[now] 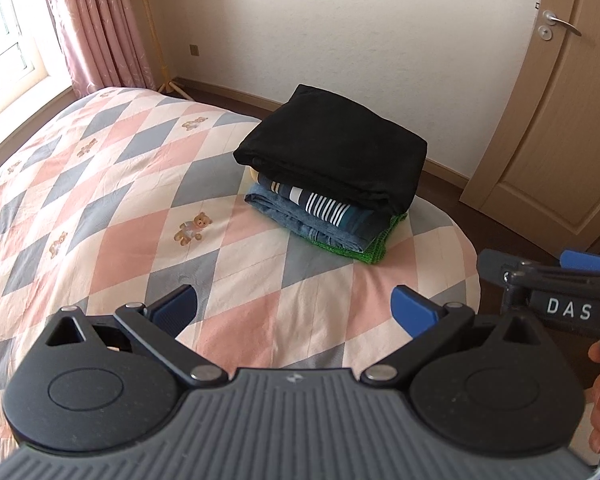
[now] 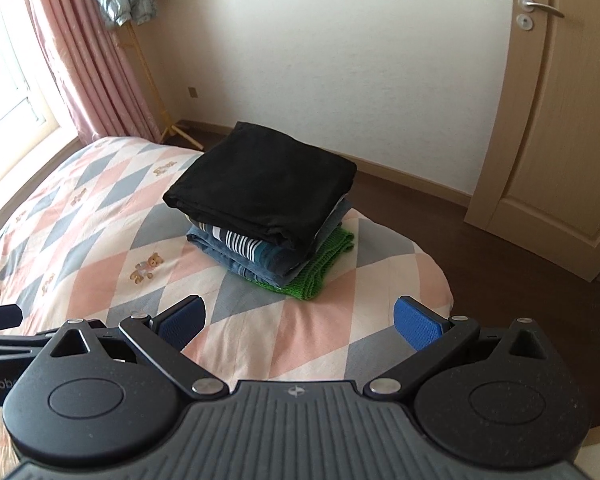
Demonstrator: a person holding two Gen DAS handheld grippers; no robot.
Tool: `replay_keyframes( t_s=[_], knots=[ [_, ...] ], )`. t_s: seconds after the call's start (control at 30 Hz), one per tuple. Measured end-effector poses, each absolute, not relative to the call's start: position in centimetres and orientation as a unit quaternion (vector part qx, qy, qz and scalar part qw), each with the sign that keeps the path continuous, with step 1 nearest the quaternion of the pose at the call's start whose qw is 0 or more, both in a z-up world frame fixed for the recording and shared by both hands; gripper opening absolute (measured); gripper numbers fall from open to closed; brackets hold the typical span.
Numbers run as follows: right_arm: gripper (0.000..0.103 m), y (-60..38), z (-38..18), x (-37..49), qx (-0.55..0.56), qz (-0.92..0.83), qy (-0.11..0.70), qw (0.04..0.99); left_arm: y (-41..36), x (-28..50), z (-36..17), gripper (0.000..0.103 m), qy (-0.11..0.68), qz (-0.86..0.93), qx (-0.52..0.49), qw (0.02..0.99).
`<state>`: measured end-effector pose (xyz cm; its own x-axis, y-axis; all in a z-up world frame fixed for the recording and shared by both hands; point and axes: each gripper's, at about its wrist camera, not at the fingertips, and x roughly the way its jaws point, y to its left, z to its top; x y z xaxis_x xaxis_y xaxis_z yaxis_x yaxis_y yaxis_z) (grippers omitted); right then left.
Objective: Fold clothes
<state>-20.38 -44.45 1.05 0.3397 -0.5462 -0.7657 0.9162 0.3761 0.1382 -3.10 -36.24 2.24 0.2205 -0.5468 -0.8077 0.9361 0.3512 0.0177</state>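
Note:
A stack of folded clothes (image 1: 332, 176) (image 2: 264, 208) rests near the far corner of the bed (image 1: 100, 200) (image 2: 100, 216). A black garment (image 1: 336, 148) (image 2: 268, 184) lies on top, over a striped blue piece (image 1: 324, 202) (image 2: 240, 240), denim (image 1: 284, 216), and a green knit (image 1: 376, 252) (image 2: 324, 268) at the bottom. My left gripper (image 1: 296, 312) hovers open over the quilt, short of the stack, nothing between its blue pads. My right gripper (image 2: 300, 322) is open too, empty, also short of the stack. The right gripper's body (image 1: 560, 292) shows at the left wrist view's right edge.
The bed has a pink, grey and white diamond quilt with bear prints. Dark wood floor (image 2: 420, 216) runs beyond the bed's end. A closed door (image 1: 560, 100) (image 2: 560, 100) stands at right. Pink curtains (image 1: 96, 20) (image 2: 72, 52), a window and a coat stand (image 2: 148, 72) are at left.

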Motion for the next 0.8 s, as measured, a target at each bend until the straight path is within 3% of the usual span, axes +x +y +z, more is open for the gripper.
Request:
replay_keyframes(
  t_s=[0.8],
  knots=[
    [0.103, -50.8, 0.4, -24.4, 0.265, -0.407, 0.346, 0.803, -40.0, -8.0, 0.9, 0.102, 0.388, -0.428, 0.247, 0.778]
  ],
)
